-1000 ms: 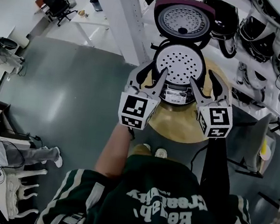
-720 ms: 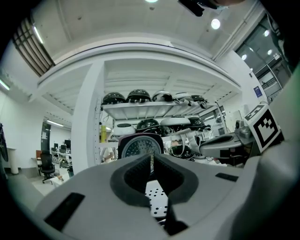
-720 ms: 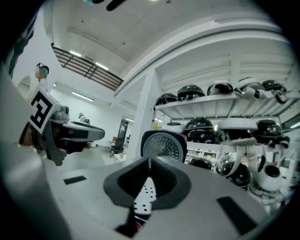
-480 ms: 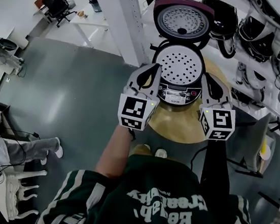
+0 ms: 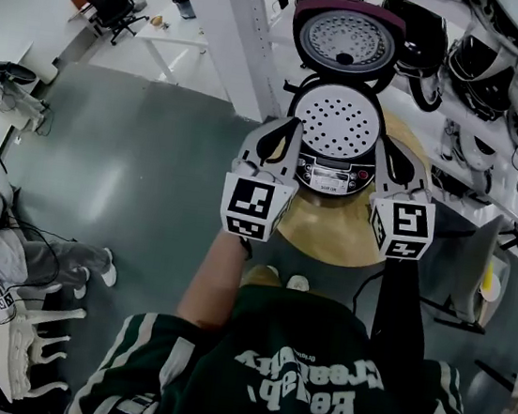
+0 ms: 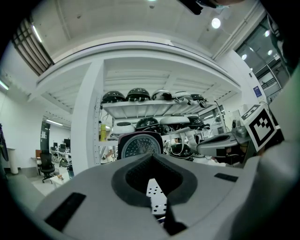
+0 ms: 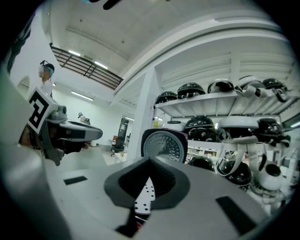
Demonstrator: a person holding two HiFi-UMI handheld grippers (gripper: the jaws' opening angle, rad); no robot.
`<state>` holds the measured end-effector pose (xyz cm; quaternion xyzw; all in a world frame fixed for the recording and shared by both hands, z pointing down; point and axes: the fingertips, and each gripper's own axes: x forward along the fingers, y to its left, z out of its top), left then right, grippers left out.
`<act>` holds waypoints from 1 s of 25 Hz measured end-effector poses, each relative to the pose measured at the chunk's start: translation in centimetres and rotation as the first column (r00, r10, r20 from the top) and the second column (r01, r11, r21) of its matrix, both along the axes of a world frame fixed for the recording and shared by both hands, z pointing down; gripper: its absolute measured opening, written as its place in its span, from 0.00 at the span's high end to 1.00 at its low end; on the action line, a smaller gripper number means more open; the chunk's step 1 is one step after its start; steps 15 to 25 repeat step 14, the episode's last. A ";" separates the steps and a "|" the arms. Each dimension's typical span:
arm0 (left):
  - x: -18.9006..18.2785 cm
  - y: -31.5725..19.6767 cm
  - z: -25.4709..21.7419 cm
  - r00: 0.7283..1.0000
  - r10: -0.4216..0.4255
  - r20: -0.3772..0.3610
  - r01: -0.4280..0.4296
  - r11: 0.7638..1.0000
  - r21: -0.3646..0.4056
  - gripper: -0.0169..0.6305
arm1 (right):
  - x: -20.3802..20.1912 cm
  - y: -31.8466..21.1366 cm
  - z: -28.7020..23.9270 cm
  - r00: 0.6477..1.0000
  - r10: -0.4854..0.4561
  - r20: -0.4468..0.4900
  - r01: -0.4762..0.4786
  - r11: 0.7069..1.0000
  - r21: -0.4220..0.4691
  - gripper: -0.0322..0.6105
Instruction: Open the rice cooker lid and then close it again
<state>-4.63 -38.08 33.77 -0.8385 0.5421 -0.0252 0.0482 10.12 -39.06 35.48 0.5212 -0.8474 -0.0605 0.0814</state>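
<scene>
The rice cooker (image 5: 334, 140) is seen standing on a round wooden table (image 5: 330, 239), at twelve o'clock from the person. Its lid (image 5: 346, 38) is raised fully and stands upright at the twelve o'clock side of the pot, with the perforated inner face turned toward the person. A white perforated plate (image 5: 337, 117) is exposed in the pot's mouth, and the control panel (image 5: 331, 175) is found at the cooker's six o'clock edge.

The left gripper (image 5: 286, 129) is held level at about eight o'clock of the cooker, just beside its front. Its jaws are pressed together with nothing between them. The right gripper (image 5: 388, 147) is held level at about four o'clock, likewise closed on nothing. Neither can be seen touching the cooker.

In the left gripper view the meeting jaw tips (image 6: 152, 157) are pointed at the raised lid (image 6: 137, 146). The same is shown in the right gripper view, where the closed tips (image 7: 149, 161) sit below the lid (image 7: 162, 146). Shelves (image 5: 503, 82) filled with other cookers are seen from twelve to three o'clock.
</scene>
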 end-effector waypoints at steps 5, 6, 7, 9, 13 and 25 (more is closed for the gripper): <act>-0.3 -0.2 -0.4 1.000 -0.018 -0.014 0.018 1.000 0.000 0.97 | 0.2 0.0 -0.1 1.000 0.003 -0.005 -0.003 1.000 -0.005 0.95; -0.2 -0.3 -0.4 1.000 -0.016 -0.015 0.016 1.000 0.000 0.97 | 0.3 0.0 0.0 1.000 0.004 -0.006 -0.004 1.000 -0.008 0.95; -0.1 -0.2 -0.4 1.000 -0.014 -0.014 0.014 1.000 0.000 0.97 | 0.3 0.0 0.0 1.000 0.005 -0.007 -0.005 1.000 -0.010 0.95; 0.1 -0.2 -0.4 1.000 -0.008 -0.012 0.008 1.000 0.001 0.97 | 0.4 0.0 0.0 1.000 0.007 -0.009 -0.007 1.000 -0.009 0.95; 0.6 -0.3 -0.1 1.000 0.000 -0.008 0.000 1.000 -0.002 0.97 | 0.7 -0.1 0.0 1.000 0.007 -0.008 -0.007 1.000 -0.006 0.95; 0.7 -0.3 -0.1 1.000 0.001 -0.007 -0.001 1.000 -0.003 0.97 | 0.7 -0.1 0.0 1.000 0.006 -0.008 -0.007 1.000 -0.006 0.95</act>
